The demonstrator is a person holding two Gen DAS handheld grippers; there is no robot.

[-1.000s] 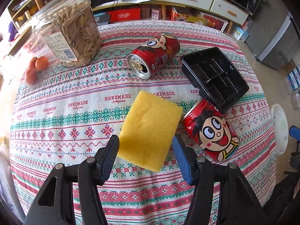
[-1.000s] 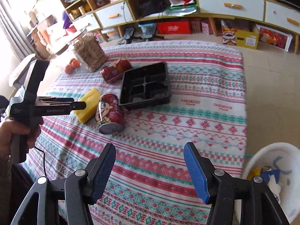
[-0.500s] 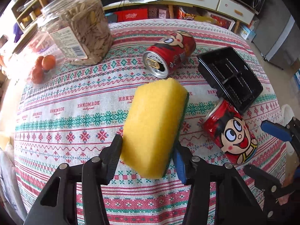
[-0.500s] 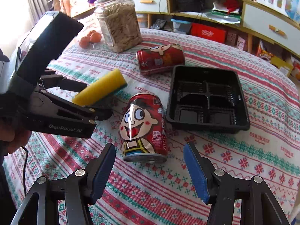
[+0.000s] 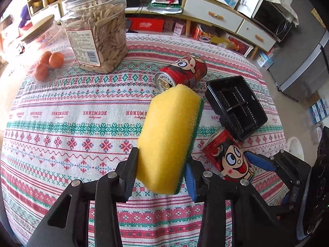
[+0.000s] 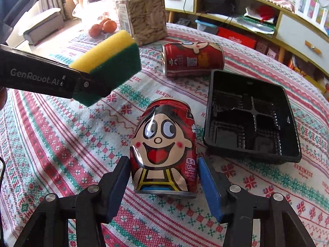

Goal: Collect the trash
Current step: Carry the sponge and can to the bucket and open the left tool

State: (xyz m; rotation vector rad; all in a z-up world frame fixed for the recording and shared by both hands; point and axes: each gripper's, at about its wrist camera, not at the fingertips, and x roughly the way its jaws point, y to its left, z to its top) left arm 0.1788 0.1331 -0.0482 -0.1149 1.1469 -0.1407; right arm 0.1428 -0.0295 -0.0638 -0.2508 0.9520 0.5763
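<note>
The yellow sponge point(image 5: 168, 138) with its green scouring side is clamped between the pads of the left tongs point(image 5: 161, 174), whose jaws have just been closing onto it, and it is held clear of the table point(image 5: 61, 144), up and to the left of the near can in the right wrist view. The near can point(image 6: 164, 148), red with a cartoon face, lies on its side on the patterned cloth, dented, with its bottom rim toward the right tongs point(image 6: 163, 182). It is bracketed by those tongs, whose jaws have just been narrowing; the pads are seen just beside the can's sides, and whether they press on it cannot be told. Beyond the near can a second can point(image 6: 192, 59) of the same kind lies on its side. The black plastic tray point(image 6: 253, 119) is set to the right of the near can, just beside it, open side up. Behind the second can a clear jar of seeds point(image 6: 144, 14) stands upright, with a few oranges point(image 6: 103, 27) to the jar's left.
</note>
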